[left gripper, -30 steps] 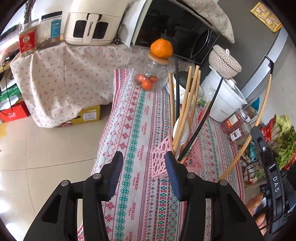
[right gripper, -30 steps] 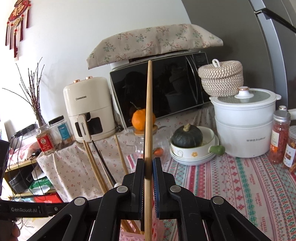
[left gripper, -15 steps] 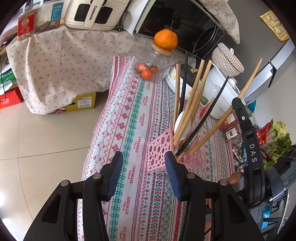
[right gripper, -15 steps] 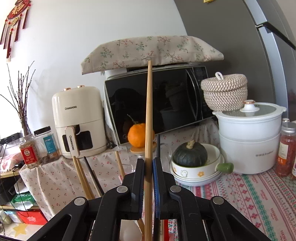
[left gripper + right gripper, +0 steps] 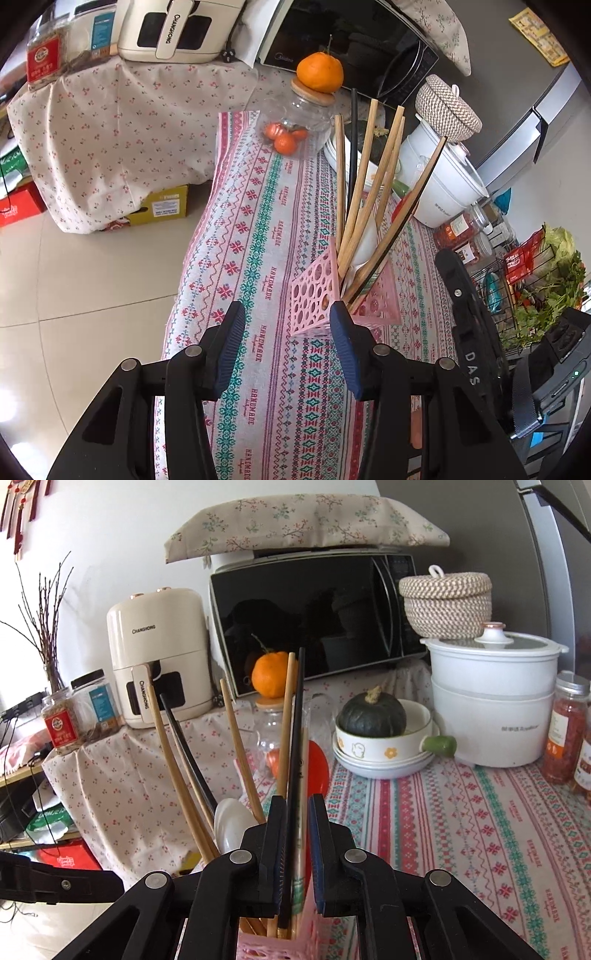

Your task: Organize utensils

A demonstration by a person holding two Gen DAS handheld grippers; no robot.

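Observation:
A pink perforated holder [image 5: 314, 299] stands on the patterned tablecloth [image 5: 266, 229]. It holds several wooden chopsticks [image 5: 364, 177], dark chopsticks [image 5: 413, 210] and a white spoon [image 5: 364, 240]. My left gripper [image 5: 288, 349] hovers open just in front of the holder with nothing between its fingers. My right gripper [image 5: 297, 834] sits right above the holder's rim [image 5: 258, 945], and its jaws are opening. A black chopstick [image 5: 297, 720] and a pale one [image 5: 304, 775] stand in the narrow gap, and the pads do not press on them. The right gripper's black body [image 5: 465, 332] shows to the right of the holder.
Behind the holder stand a glass jar [image 5: 295, 122] topped by an orange [image 5: 319, 72], a bowl with a green pumpkin [image 5: 373, 714], a white pot [image 5: 491, 701] and a woven basket [image 5: 445, 603]. Microwave [image 5: 314, 616] and air fryer [image 5: 159, 664] are at the back. The table's edge drops to floor [image 5: 74, 277] on the left.
The right gripper came down over the holder and its jaws parted a little. The wooden chopstick it held upright now stands in the holder among the others. The left gripper stayed put.

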